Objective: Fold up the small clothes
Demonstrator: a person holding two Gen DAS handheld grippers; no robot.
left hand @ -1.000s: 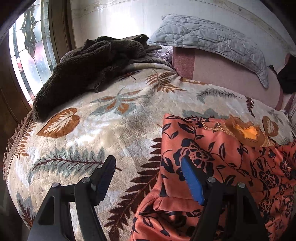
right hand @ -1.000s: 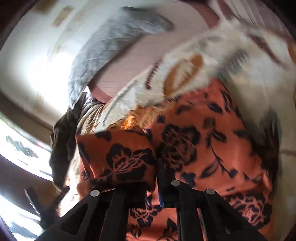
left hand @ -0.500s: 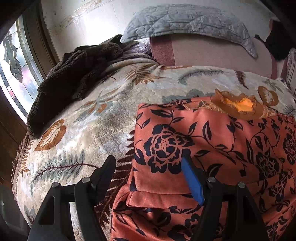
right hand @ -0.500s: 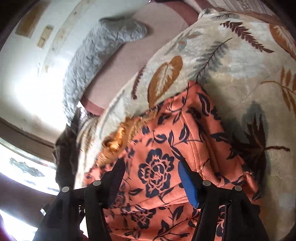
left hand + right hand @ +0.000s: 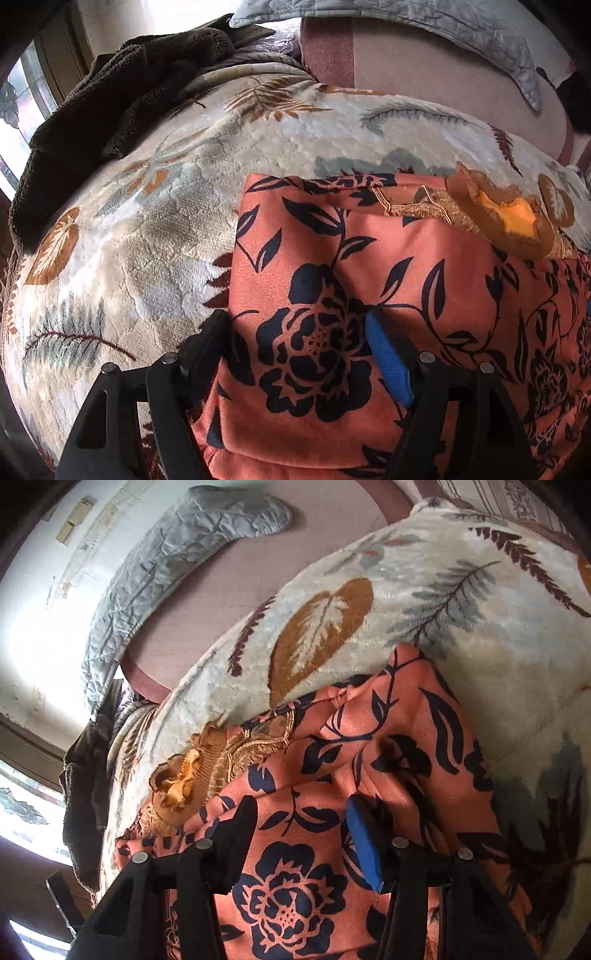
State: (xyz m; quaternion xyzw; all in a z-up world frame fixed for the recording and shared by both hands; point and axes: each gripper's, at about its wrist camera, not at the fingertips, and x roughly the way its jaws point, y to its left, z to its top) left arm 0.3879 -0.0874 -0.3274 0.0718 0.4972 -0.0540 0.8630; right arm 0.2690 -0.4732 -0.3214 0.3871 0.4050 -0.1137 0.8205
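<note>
Orange floral garment [image 5: 369, 266], printed with dark navy flowers and leaves, lies spread on a bed over a plush leaf-patterned blanket [image 5: 155, 221], its gold-embroidered neckline [image 5: 498, 218] at the far edge, toward a grey quilted pillow [image 5: 406, 18]. A side panel seems already turned in over the body, which would explain the straight edge running along the blanket in the left wrist view and the ridge of doubled cloth in the right wrist view. The left gripper [image 5: 295, 339] hangs low over that folded edge with its jaws spread wide and opening a touch further; cloth lies below and between them, but no pad presses on it, so it has hold of nothing. The right gripper [image 5: 299, 830] stands over the garment just short of the neckline, its jaws about half apart and closing, with flat fabric under the gap and nothing pinched as far as I can see. Both point steeply down at the cloth, probably to take a fresh grip for the next fold. A dark brown fleece [image 5: 110, 85] sits bunched at the far corner by the window, well apart from the work.
</note>
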